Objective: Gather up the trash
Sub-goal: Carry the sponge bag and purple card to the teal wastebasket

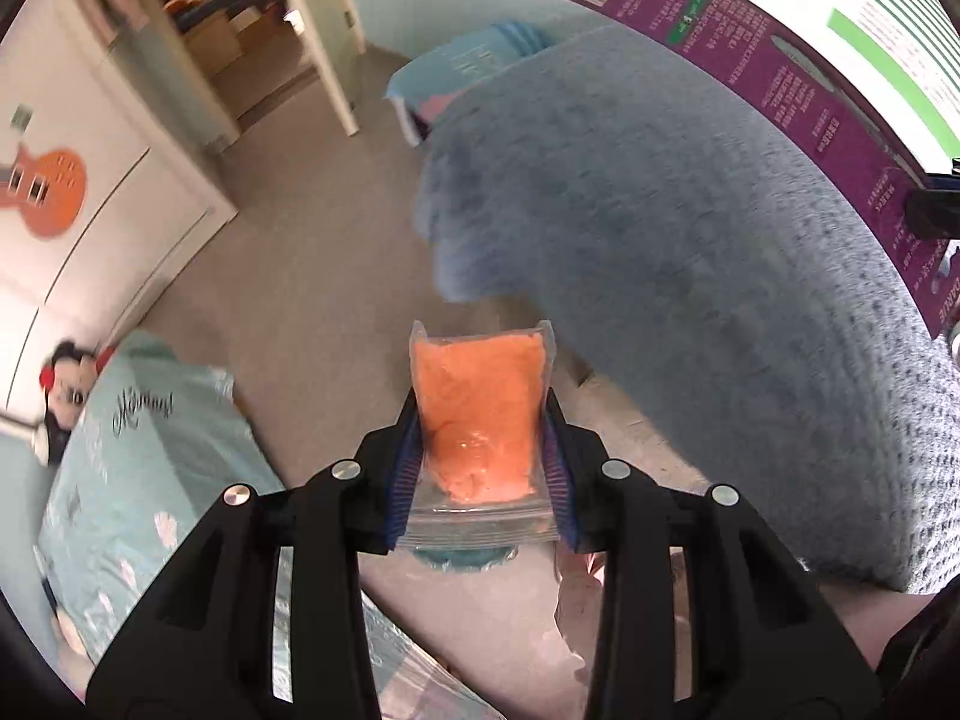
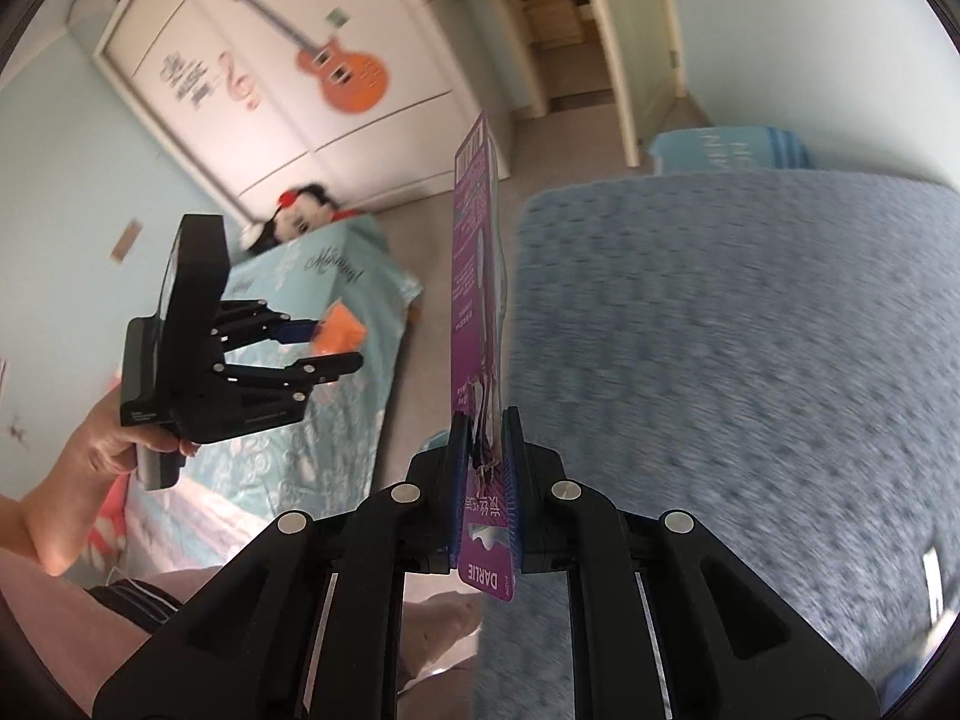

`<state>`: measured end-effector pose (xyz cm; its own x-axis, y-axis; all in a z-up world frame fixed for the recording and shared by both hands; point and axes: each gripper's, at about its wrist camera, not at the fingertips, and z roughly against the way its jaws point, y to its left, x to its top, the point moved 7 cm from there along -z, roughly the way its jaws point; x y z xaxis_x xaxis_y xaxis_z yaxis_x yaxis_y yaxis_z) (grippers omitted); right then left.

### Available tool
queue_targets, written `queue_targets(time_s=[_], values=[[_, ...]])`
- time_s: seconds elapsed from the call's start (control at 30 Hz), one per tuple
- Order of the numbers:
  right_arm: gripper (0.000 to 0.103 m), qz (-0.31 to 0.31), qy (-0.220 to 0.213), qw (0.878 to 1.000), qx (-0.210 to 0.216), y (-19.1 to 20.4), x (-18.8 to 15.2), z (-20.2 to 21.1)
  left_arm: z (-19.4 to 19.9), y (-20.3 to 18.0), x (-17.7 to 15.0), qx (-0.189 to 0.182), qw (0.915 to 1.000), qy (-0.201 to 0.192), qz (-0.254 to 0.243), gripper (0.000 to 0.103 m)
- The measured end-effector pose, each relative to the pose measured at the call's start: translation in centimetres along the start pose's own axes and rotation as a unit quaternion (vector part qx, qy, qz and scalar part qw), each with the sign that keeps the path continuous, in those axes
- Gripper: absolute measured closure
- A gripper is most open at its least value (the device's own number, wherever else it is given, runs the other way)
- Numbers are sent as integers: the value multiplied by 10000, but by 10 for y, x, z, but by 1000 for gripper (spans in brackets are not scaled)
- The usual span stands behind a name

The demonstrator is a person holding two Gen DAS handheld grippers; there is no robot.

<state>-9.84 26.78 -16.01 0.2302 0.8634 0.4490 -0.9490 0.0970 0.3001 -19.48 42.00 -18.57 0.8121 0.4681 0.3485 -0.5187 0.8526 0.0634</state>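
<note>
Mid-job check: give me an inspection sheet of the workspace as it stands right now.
Surface: blue-grey textured bedspread; beige floor beside it.
Job's things: zip bag of orange powder; purple Darlie card package.
Clutter: teal patterned bedding, plush doll, folded blue item.
Grippers: left gripper shut on the bag; right gripper shut on the package.
Cables: nothing seen.
Surroundings: white wardrobe with guitar decal, open doorway.

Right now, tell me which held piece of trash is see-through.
The plastic bag of orange stuff in the left tool; the right tool holds purple card packaging.
</note>
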Motion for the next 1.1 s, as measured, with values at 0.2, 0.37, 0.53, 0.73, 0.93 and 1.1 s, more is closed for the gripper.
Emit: queue_targets(time_s=[0.2, 0.37, 0.53, 0.73, 0.93, 1.1], values=[[91, 511, 512, 9970, 266, 33, 5, -47, -13, 38, -32, 77, 9985, 239, 486, 68], [91, 818, 1011, 9905, 454, 59, 4, -89, -26, 65, -65, 149, 9946, 483, 909, 68], [91, 1072, 1449, 9821, 543, 78, 0, -126, -39, 88, -96, 181, 9887, 701, 1313, 69], [91, 1184, 1980, 9716, 524, 91, -8, -169, -59, 103, -125, 119, 9814, 924, 1677, 69], [91, 1288, 2634, 9552, 393, 101, -30, -210, -83, 107, -146, 111, 9768, 1165, 1796, 69], [91, 1204, 3075, 9434, 297, 102, -49, -237, -102, 107, -158, 39, 9741, 1334, 1826, 69]])
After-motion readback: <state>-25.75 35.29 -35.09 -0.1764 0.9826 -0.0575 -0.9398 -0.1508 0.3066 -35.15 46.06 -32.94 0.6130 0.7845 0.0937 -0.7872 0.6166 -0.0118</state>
